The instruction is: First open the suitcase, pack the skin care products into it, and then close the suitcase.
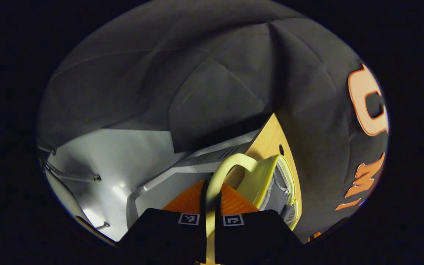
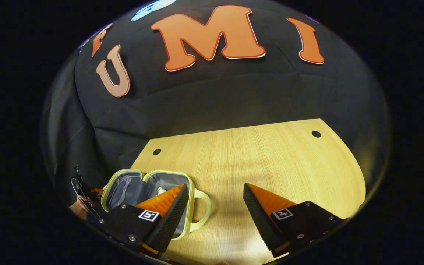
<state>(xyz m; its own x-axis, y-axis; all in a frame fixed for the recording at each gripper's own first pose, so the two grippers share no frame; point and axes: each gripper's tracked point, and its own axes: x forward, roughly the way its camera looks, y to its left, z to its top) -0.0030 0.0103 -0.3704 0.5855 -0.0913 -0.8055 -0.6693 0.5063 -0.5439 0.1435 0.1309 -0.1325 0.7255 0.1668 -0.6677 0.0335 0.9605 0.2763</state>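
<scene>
**Suitcase handle pinched by the left jaws, right jaws spread**

In the left gripper view, the left gripper (image 1: 210, 217) is seen with its jaws pressed close on the pale yellow-green handle (image 1: 222, 170) of the suitcase (image 1: 276, 186); the handle loop rises between the two fingers and arches away above them. Only a narrow slice of the case is made out past the fingers: a yellow-green rim, a grey lining and what appears to be a zip. The lower part of the case is cut off by the fingers. Beside it a strip of the wooden bench (image 1: 269, 141) is seen, with one dark hole in it. To the left a grey-white panel (image 1: 112, 173) is visible; what it belongs to cannot be told.

In the right gripper view, the right gripper (image 2: 215, 202) is held above the bench (image 2: 271, 158) with its jaws spread wide and nothing between them. The suitcase (image 2: 138, 187) lies open at the bench's near left, two grey-lined halves showing, partly hidden behind the left-hand finger. A small pale item is glimpsed inside; it cannot be identified. The handle (image 2: 204, 208) points toward the open bench. Two holes are counted in the bench top. At the far left edge, part of the other gripper (image 2: 83, 191) and a hand are dimly made out.
</scene>
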